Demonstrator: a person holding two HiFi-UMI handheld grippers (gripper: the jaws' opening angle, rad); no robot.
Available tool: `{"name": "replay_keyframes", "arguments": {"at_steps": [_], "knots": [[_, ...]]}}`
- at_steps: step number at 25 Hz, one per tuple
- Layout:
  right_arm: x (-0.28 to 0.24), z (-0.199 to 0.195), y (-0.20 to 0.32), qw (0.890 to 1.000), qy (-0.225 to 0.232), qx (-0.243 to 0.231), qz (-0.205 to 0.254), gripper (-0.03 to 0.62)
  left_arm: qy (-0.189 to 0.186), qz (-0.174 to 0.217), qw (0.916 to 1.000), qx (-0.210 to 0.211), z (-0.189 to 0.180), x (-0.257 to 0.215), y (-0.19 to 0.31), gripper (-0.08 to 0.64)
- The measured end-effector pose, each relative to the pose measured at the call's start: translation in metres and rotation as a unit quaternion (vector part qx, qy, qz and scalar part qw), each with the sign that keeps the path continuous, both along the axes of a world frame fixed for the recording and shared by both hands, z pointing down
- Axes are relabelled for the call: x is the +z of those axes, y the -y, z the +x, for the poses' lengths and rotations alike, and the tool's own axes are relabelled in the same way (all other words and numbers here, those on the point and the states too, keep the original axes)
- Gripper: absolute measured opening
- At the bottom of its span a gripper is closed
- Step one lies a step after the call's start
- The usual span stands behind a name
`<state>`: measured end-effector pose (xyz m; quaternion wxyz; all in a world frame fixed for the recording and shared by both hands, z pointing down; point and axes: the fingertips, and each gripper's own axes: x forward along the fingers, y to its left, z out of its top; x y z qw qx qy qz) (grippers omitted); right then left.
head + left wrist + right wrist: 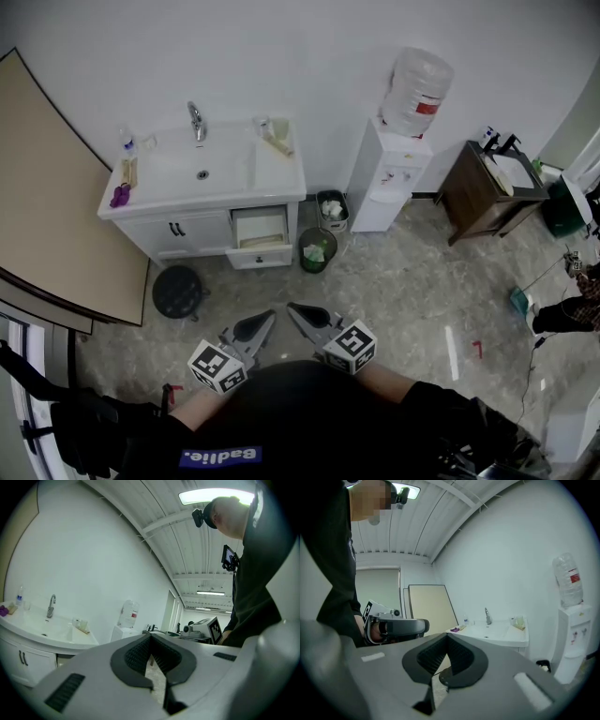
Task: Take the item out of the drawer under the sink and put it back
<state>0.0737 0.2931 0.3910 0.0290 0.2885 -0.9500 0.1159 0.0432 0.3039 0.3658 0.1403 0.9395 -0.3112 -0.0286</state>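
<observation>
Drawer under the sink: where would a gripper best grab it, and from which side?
Probably the top edge of the front panel of the drawer, coming from the front and a little above. It stands pulled out of the cabinet, so that edge is exposed, and no handle shows on it.

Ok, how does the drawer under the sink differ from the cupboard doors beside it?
The drawer is pulled open, its inside showing; the cupboard doors are shut. The doors carry dark handles; no handle shows on the drawer. In the head view the drawer sits right of the doors. Both are white.
</observation>
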Motion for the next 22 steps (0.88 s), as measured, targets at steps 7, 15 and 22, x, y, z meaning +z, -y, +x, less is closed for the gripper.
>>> {"name": "replay_keyframes", "arguments": {"at_steps": [7, 15, 22], "knots": [[0.001, 0.028, -0.002, 1.000, 0.004, -0.023, -0.002, -0.005, 0.003, -0.003, 0.9993, -0.036, 0.023, 0.002, 0.000, 0.006], [-0.003, 0.066, -0.007, 0.999, 0.021, -0.042, 0.007, -0.005, 0.029, 0.001, 0.9973, -0.068, 0.059, -0.002, -0.004, 0.006], [-0.001, 0.091, -0.006, 0.999, 0.027, -0.045, 0.009, -0.005, 0.032, -0.002, 0.9963, -0.080, 0.080, 0.001, -0.007, 0.006]]}}
